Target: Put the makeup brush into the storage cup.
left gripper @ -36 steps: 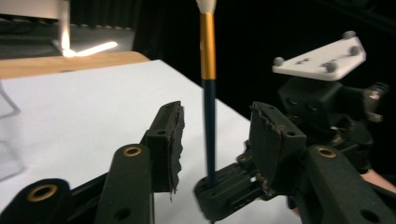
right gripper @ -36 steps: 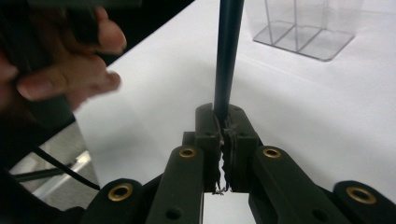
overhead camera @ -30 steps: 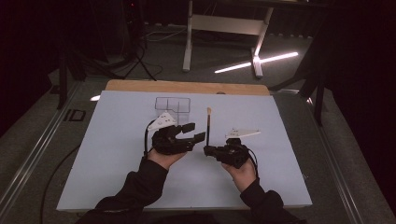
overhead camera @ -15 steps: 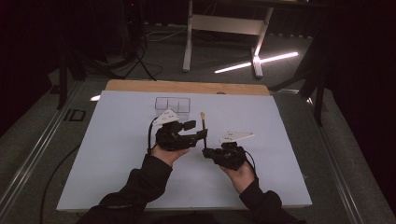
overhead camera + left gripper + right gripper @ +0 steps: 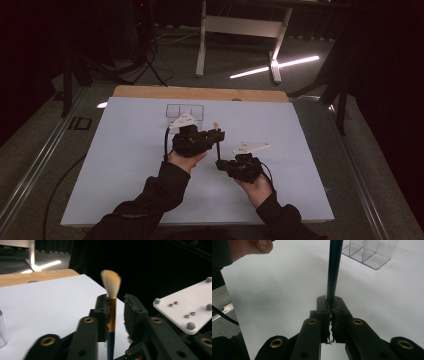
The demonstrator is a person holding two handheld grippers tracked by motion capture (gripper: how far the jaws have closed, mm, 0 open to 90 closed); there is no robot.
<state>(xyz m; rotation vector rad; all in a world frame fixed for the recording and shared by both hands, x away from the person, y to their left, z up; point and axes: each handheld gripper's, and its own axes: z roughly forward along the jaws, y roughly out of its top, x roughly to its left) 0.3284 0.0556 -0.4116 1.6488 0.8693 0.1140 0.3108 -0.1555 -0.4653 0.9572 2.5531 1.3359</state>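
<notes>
A brush with a dark handle [image 5: 334, 267], gold ferrule [image 5: 111, 315] and cream bristles [image 5: 111, 282] stands upright over the white table sheet [image 5: 125, 165]. My right gripper [image 5: 332, 301] is shut on the handle's lower end; in the high view this right gripper [image 5: 220, 164] sits just below the left one. My left gripper [image 5: 116, 300] has its jaws on either side of the ferrule and they have just been closing. One pad [image 5: 102, 307] touches the ferrule, while the other pad [image 5: 131, 310] stands a small gap away. In the high view, the left gripper [image 5: 217, 134] is level with the brush's top.
A clear compartment organiser [image 5: 185, 111] stands on the sheet behind the left gripper, and this organiser [image 5: 372, 252] is beyond the brush in the right gripper view. The wooden table edge [image 5: 200, 93] runs along the back. Metal stand legs [image 5: 202, 45] rise on the floor behind.
My left gripper has come in around the top of the brush and its jaws have narrowed. The right gripper has shifted slightly left with the brush still in it.
</notes>
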